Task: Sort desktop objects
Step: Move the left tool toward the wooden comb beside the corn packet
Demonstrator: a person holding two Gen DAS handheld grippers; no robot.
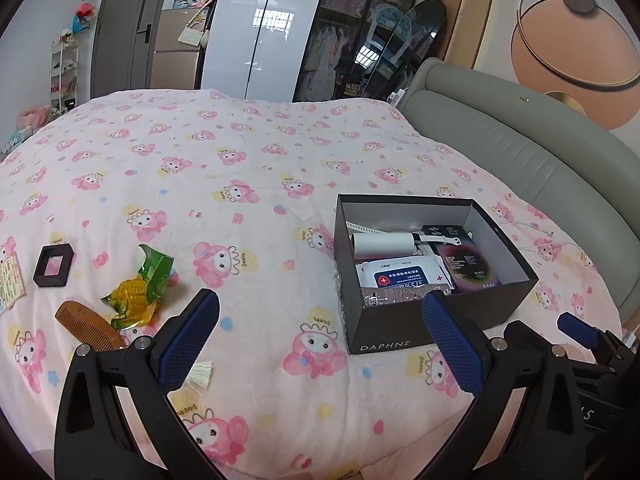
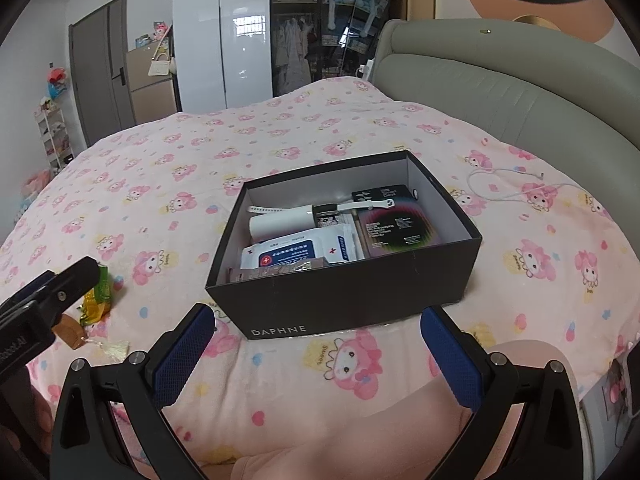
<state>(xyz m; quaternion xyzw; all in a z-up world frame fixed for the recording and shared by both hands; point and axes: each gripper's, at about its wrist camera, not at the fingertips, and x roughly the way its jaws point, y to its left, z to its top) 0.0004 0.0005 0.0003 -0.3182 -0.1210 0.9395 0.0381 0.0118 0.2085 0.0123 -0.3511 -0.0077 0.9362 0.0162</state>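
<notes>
A: Item one, our left gripper [image 1: 320, 338]: fingers spread wide, nothing between them, above the pink blanket [image 1: 248, 184]. Our right gripper [image 2: 318, 350]: likewise spread, empty.

B: Item two, black box [image 2: 352, 300], lidless, at 12 o'clock from our right gripper, 1 o'clock from our left. Contents: wipes pack [image 2: 308, 250], white cylinder [image 2: 280, 226], dark card packet [image 2: 400, 232], white strap [image 2: 344, 208].

A: Item three, loose on the blanket at 10 o'clock from our left gripper: green-yellow wrapper [image 1: 138, 290], wooden comb [image 1: 88, 326] touching it, small black frame box [image 1: 54, 265] near.

B: White cable [image 2: 516, 190], 2 o'clock, apart from the box.
</notes>
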